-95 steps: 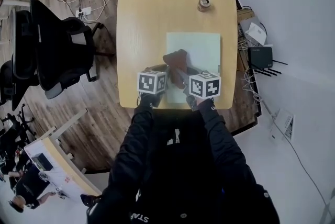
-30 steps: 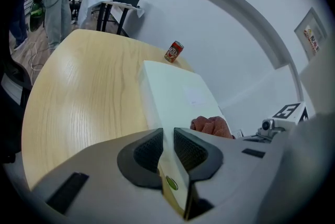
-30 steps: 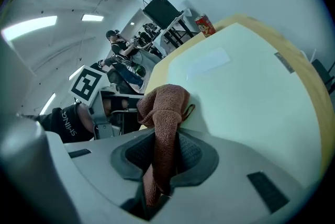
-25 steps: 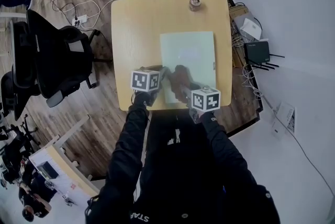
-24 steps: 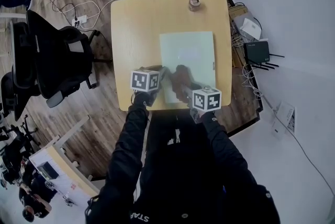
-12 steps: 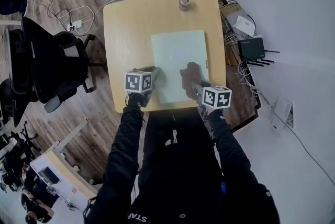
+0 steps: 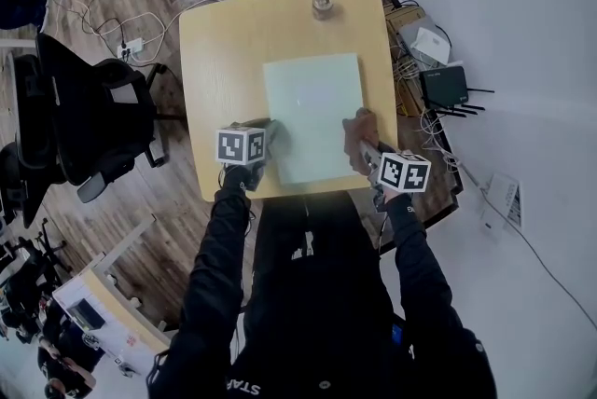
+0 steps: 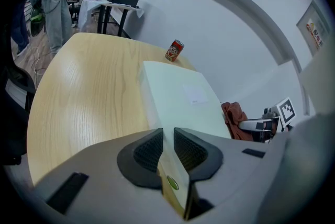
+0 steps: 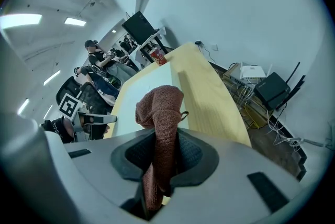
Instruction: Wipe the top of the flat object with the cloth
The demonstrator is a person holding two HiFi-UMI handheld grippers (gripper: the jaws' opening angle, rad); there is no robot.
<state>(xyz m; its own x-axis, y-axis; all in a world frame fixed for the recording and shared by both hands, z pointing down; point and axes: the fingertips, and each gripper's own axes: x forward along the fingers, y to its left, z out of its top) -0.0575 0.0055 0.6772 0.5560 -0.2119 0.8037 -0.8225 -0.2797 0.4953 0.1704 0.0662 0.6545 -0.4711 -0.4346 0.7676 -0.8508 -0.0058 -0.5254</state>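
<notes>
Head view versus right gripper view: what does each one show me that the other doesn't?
Only the head view shows the person's body from above and a power strip on the floor. Only the right gripper view shows its fingers pinching the brown cloth up close, plus a monitor and ceiling lights. Both show the table, the flat object, the can and the router.

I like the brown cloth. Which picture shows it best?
The right gripper view: the cloth fills the middle, pinched between the right gripper's jaws. The head view shows it small at the flat board's right edge; the left gripper view shows a far bit.
</notes>
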